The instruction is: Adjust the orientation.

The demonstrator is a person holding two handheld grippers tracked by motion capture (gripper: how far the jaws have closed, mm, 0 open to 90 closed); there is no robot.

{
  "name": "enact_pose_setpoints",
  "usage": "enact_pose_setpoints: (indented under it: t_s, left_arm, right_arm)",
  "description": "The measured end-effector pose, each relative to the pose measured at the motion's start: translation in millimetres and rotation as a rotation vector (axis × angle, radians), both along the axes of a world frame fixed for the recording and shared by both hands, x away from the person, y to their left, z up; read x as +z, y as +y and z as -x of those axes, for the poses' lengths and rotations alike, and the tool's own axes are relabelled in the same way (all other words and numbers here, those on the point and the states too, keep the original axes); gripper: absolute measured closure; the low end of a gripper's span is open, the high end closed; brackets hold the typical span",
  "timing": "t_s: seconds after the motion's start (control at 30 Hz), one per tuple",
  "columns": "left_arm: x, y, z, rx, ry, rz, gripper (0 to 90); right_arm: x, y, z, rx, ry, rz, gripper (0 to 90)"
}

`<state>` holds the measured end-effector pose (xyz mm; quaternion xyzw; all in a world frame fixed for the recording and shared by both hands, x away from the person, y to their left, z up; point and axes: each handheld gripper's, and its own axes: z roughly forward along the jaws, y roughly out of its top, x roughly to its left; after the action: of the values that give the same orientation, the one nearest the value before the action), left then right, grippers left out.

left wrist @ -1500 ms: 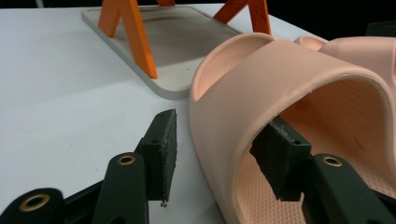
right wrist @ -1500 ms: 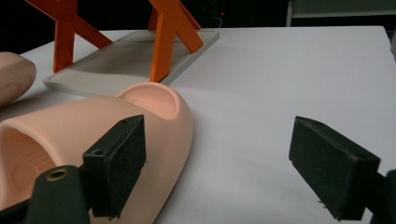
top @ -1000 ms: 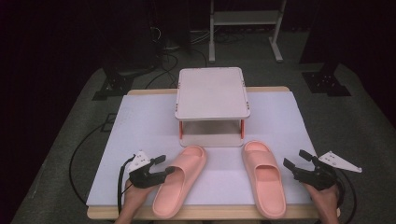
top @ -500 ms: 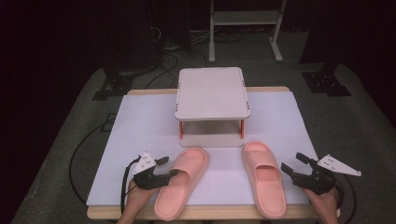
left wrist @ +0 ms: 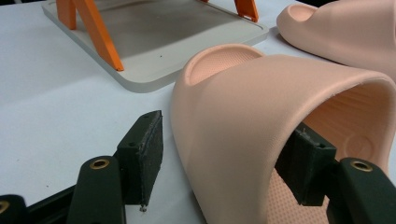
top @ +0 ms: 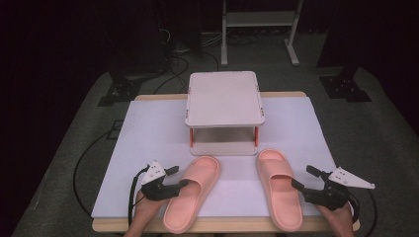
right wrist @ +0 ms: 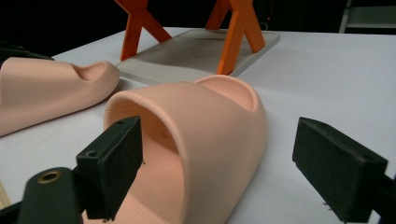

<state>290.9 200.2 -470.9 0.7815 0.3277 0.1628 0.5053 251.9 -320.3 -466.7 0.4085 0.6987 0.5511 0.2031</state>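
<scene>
Left gripper (top: 174, 183): jaws apart, straddling the outer wall of the strap of the left pink slide sandal (top: 190, 192). In the left gripper view one pad (left wrist: 145, 156) stands just outside the strap, a sliver of table showing between; the other pad sits inside the foot opening. Not yet clamped. Change: a second ago this gripper lay farther from the sandal; it has since moved in, and the sandal's toe now points more toward the shelf.

Right gripper (top: 307, 185): jaws wide apart, bracketing the outer strap wall of the right pink slide sandal (top: 279, 195). The right gripper view has one pad (right wrist: 116, 161) inside the opening and the other well clear of the outer side. Little change over the second; it has edged slightly inward.

Two-tier shelf with orange legs (top: 225, 98): stands just beyond both toes, both tiers bare.

Table (top: 148, 128): white cover, sandals flat on the near half.

Assessment: both grasps are set up; closing looks like the next step, likely ahead of lifting the pair onto the shelf.
</scene>
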Motion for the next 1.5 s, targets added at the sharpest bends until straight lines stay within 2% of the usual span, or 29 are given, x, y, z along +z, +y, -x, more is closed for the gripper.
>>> enact_pose_setpoints:
  t_s: [0.37,0.43,0.5,1.07,1.43,1.5]
  left_arm:
    - [-0.7,-1.7,0.3,-0.014,0.009,0.008,37.9]
    - [-0.8,-1.8,0.1,-0.017,0.014,0.010,38.0]
    - [-1.2,-1.8,-0.1,-0.020,0.018,0.014,38.5]
    - [-2.2,-3.8,-0.4,-0.030,0.023,0.006,40.5]
    - [-2.3,-4.5,-0.8,-0.026,0.028,-0.008,46.1]
    - [-2.4,-4.7,-0.5,-0.027,0.026,-0.009,49.3]
  right_arm:
    - [-3.4,14.8,-5.5,0.018,0.027,0.068,16.7]
    - [-4.1,16.9,-6.9,0.017,0.031,0.078,19.8]
    - [-4.7,20.0,-8.6,0.015,0.036,0.109,22.7]
    - [-7.9,26.3,-14.5,-0.001,0.050,0.180,47.6]
    - [-8.2,29.8,-16.9,-0.033,0.047,0.215,54.5]
    - [-8.0,30.1,-16.5,-0.038,0.048,0.219,55.7]
